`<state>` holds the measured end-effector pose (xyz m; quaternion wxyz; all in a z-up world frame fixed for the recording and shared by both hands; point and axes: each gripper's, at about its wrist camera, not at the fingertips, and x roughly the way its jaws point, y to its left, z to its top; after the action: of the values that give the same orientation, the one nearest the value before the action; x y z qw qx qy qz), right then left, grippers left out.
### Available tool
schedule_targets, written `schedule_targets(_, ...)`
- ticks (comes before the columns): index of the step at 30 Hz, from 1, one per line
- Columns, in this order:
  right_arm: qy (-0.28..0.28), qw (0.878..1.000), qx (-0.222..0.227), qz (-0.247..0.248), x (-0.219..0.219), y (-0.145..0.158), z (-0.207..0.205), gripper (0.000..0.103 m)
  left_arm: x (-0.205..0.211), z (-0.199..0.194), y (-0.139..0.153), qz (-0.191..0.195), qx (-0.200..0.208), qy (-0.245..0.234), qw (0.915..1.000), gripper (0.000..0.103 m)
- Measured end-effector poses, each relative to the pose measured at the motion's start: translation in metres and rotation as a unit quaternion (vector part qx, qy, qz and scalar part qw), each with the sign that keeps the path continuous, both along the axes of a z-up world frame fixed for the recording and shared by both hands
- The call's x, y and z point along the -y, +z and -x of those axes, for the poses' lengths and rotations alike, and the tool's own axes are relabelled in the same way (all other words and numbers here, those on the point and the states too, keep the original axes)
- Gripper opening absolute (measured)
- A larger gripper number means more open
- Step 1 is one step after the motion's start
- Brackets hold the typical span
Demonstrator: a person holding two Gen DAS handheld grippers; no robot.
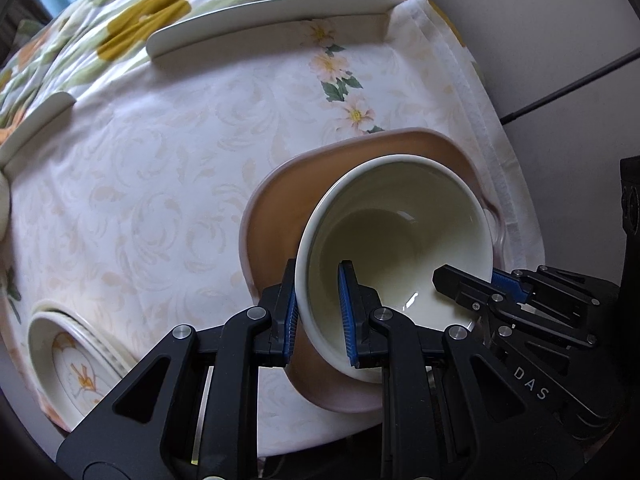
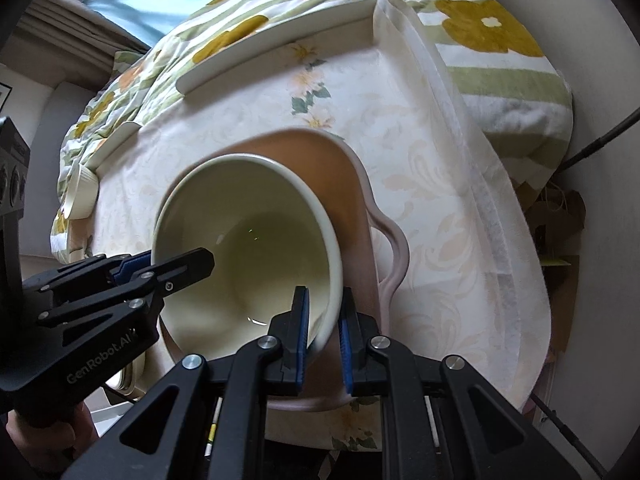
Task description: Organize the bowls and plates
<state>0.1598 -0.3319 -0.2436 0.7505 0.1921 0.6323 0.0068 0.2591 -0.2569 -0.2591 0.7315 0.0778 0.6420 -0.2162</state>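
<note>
A cream bowl sits tilted inside a pink dish with side handles. My left gripper is shut on the bowl's near rim, one pad inside and one outside. My right gripper is shut on the opposite rim of the same bowl, over the pink dish. Each gripper shows in the other's view: the right one and the left one.
A large white plate lies at the far edge of the white floral tablecloth. A second white plate lies at the left. A stack of orange-patterned plates lies at the near left. A small cream cup lies on its side.
</note>
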Motion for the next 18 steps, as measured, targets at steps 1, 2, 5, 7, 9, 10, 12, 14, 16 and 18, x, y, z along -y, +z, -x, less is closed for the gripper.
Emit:
schedule_targets(1,-0.002,1.0,-0.002,-0.001,0.0003,-0.001,0.0002,0.013,0.0005,0.0001,-0.0005,-0.001,0.001,-0.002,1.0,0.016)
schedule_targets(2,-0.005,1.0,-0.002,0.0,-0.0002,-0.0019,0.0,0.013,0.0011,-0.0001,-0.0011,-0.002,0.002,-0.004,1.0,0.016)
schedule_targets(5,-0.009,1.0,-0.004,0.005,-0.0007,-0.0016,-0.0002,0.013,0.0005,-0.0001,-0.0019,-0.008,0.006,-0.008,0.9999,0.016)
schedule_targets(7,-0.008,1.0,-0.006,0.014,-0.0022,-0.0006,-0.0005,0.013,0.0022,0.0006,-0.0011,-0.014,0.012,-0.013,0.9997,0.016)
schedule_targets(9,-0.009,1.0,-0.008,0.02,-0.0044,0.0002,-0.0009,0.013,0.0035,0.0011,0.0005,-0.019,0.021,-0.017,0.9994,0.016)
schedule_targets(10,-0.009,1.0,-0.009,0.022,-0.0045,0.0005,-0.0009,0.013,0.005,0.0012,0.0014,-0.022,0.025,-0.021,0.9992,0.016)
schedule_targets(12,-0.011,1.0,-0.013,0.024,-0.0062,0.0004,-0.0012,0.013,0.0059,0.0016,0.0026,-0.023,0.028,-0.024,0.9991,0.016)
schedule_targets(14,-0.012,0.999,-0.015,0.028,-0.0071,0.0013,-0.0005,0.013,0.0056,0.0016,0.0032,-0.022,0.029,-0.026,0.999,0.016)
schedule_targets(16,-0.011,0.999,-0.019,0.033,-0.0073,0.002,-0.0006,0.013,0.006,0.0018,0.0044,-0.021,0.029,-0.026,0.999,0.016)
schedule_targets(18,-0.012,0.999,-0.022,0.035,-0.0079,0.0028,-0.0006,0.013,0.0074,0.003,0.0062,-0.021,0.03,-0.027,0.9989,0.016)
